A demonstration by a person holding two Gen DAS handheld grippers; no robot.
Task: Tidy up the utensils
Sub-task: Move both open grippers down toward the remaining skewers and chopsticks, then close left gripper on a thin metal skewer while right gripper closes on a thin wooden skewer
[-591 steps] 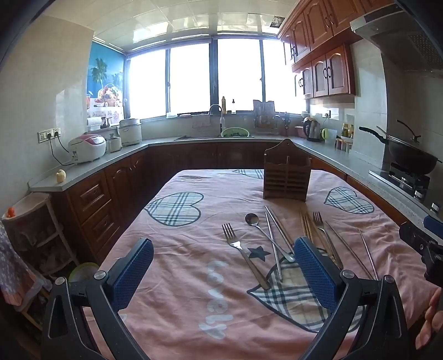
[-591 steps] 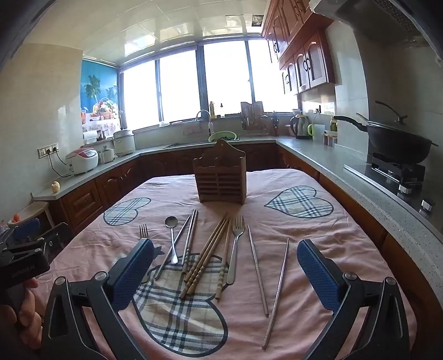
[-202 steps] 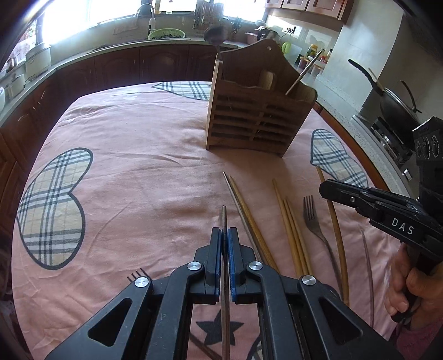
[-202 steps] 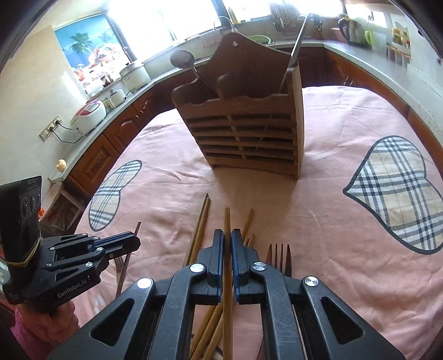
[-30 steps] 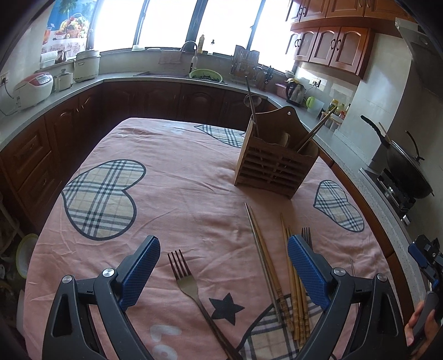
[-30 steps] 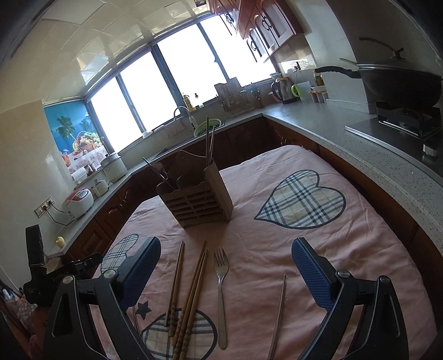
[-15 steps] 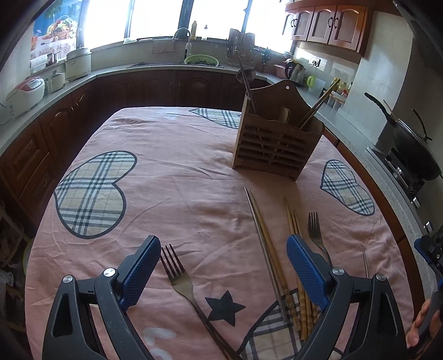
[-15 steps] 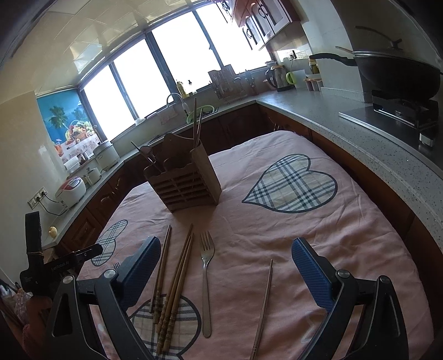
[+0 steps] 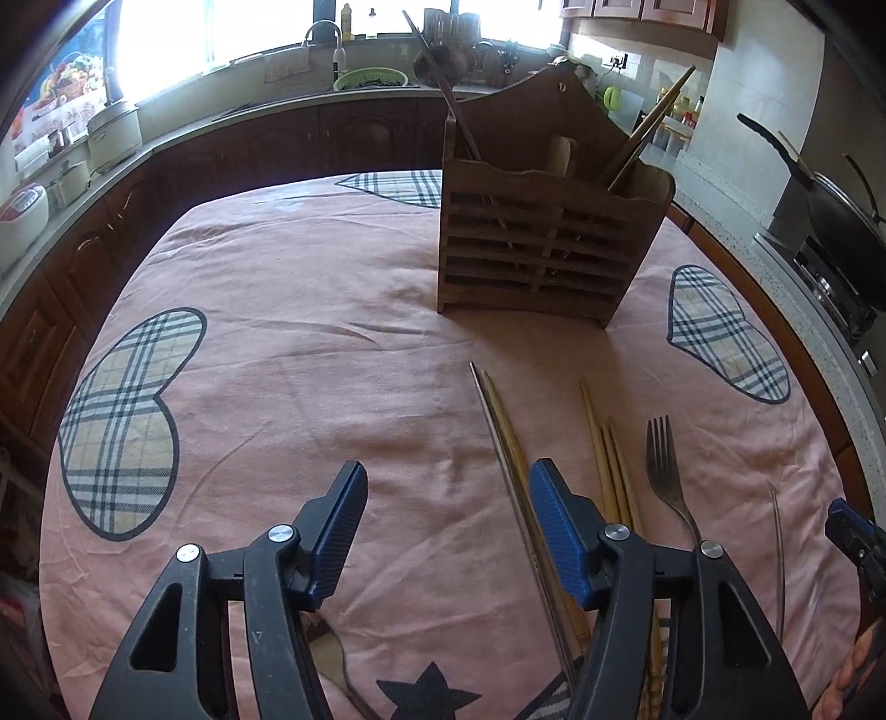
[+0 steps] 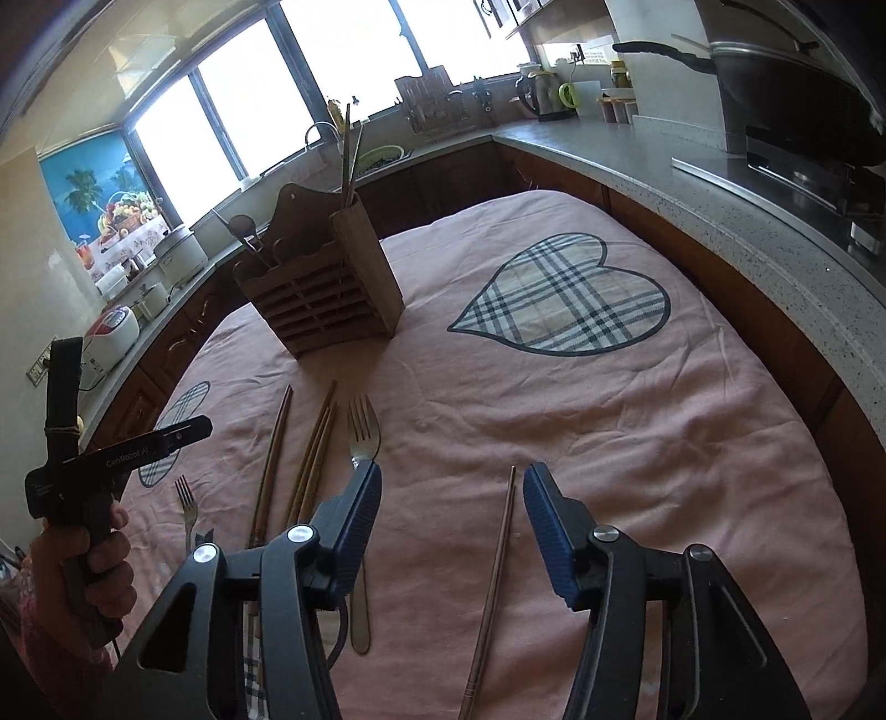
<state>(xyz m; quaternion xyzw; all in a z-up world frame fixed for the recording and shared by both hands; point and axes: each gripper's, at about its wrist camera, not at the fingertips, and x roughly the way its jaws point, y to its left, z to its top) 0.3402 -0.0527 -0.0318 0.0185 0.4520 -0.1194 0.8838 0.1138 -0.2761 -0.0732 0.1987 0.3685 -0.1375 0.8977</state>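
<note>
Windows: a wide band of panes [image 10: 243,105] across the upper left of the right wrist view, blown out with daylight.
Wall: pale tiles with a tropical fruit poster [image 10: 102,207] at far left.
Counter: grey speckled worktop [image 10: 692,183] wrapping the room over dark wooden cabinets [image 9: 277,138].
Sink: a curved tap [image 9: 324,33] under the windows, top centre.
Stove: a dark wok [image 9: 830,205] at right edge.
Surface: pink cloth [image 9: 310,354] with plaid hearts.

left gripper [image 9: 446,531] black w/ blue ribbed pads, silver screws; right gripper [image 10: 451,526] same; white "genrobot.ai" lettering
</note>
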